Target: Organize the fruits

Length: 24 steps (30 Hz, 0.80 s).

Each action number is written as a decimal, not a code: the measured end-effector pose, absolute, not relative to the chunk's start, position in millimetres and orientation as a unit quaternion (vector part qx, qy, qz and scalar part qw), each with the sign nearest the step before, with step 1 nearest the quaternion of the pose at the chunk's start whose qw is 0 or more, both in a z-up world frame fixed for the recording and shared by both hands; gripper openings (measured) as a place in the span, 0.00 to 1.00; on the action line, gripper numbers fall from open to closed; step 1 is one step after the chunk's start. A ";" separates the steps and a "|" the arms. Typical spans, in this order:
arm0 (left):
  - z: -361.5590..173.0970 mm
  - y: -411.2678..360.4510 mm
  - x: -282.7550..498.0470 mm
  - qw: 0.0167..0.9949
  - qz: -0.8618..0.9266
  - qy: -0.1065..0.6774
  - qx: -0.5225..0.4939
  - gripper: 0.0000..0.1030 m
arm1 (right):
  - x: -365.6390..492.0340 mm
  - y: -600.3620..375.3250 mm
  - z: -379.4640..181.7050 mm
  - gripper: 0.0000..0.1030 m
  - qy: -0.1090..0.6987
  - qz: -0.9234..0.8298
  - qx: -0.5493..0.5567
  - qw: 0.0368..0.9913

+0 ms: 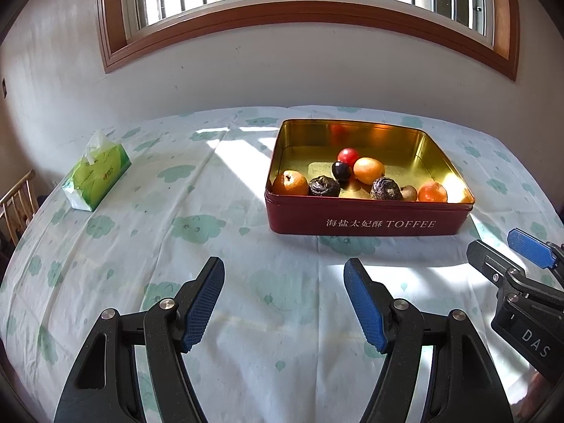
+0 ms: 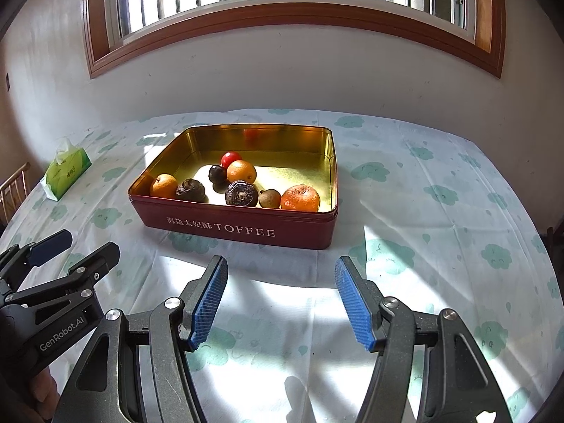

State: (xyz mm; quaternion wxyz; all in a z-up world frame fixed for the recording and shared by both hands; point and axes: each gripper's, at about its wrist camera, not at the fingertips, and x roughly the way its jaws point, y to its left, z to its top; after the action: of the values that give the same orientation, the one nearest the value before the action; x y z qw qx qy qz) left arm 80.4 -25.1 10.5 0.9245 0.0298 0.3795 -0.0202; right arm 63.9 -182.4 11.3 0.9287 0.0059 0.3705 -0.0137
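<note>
Both grippers are spread wide with nothing between the blue pads — left gripper (image 1: pixel 283 303) and right gripper (image 2: pixel 280 303) hang side by side over the near part of the table, neither touching anything.

Going big to small: the table (image 1: pixel 105 246) wears a pale cloth with green cloud prints, with sun patches across it. On it sits a red toffee tin (image 2: pixel 246 227), lid off, gold inside, long side facing the grippers. Off to the left, well apart from the tin, is a green tissue pack (image 1: pixel 97 176).

All the fruit I can see is already inside the tin, bunched along the near wall: an orange (image 2: pixel 300 198) at the right end, another orange (image 2: pixel 164 186) at the left end, a third orange fruit (image 2: pixel 241 171) behind the middle, two dark wrinkled fruits (image 2: pixel 241 193) (image 2: pixel 190 190), a small brown one (image 2: pixel 269 198), a dark plum-like one (image 2: pixel 217 173) and a small red one (image 2: pixel 231 158) furthest back.

What matters for any next reach: the tin lies straight ahead of both grippers and a bit further out, shifted right of the left gripper and slightly left of the right one. My guess is the right gripper is nearer the right-end orange, the left one nearer the left-end orange. Looks to me like the sorting is basically done — can't see any loose fruit on the cloth.
</note>
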 end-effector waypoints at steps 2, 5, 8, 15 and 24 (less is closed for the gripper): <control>10.9 -24.6 79.3 0.925 -0.020 0.379 0.029 0.69 | 62.9 -180.7 11.0 0.59 0.372 -0.013 0.004 0.928; 11.2 -24.2 78.4 0.925 -0.019 0.379 0.027 0.69 | 61.0 -180.0 10.9 0.59 0.372 -0.012 0.005 0.928; 11.3 -23.5 77.3 0.925 -0.018 0.379 0.027 0.69 | 60.8 -179.0 10.1 0.59 0.373 -0.012 0.002 0.928; 11.4 -22.9 76.6 0.925 -0.017 0.379 0.027 0.69 | 60.6 -178.5 8.6 0.59 0.375 -0.011 0.002 0.927; 9.0 -22.6 77.2 0.922 -0.018 0.385 0.023 0.69 | 60.8 -177.3 7.0 0.59 0.378 -0.009 0.000 0.926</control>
State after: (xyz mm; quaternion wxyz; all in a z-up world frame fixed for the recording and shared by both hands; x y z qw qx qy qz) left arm 77.2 -22.6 9.0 0.9224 0.0235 0.3851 -0.0176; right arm 60.8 -177.3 7.0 0.9259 0.0003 0.3776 -0.0089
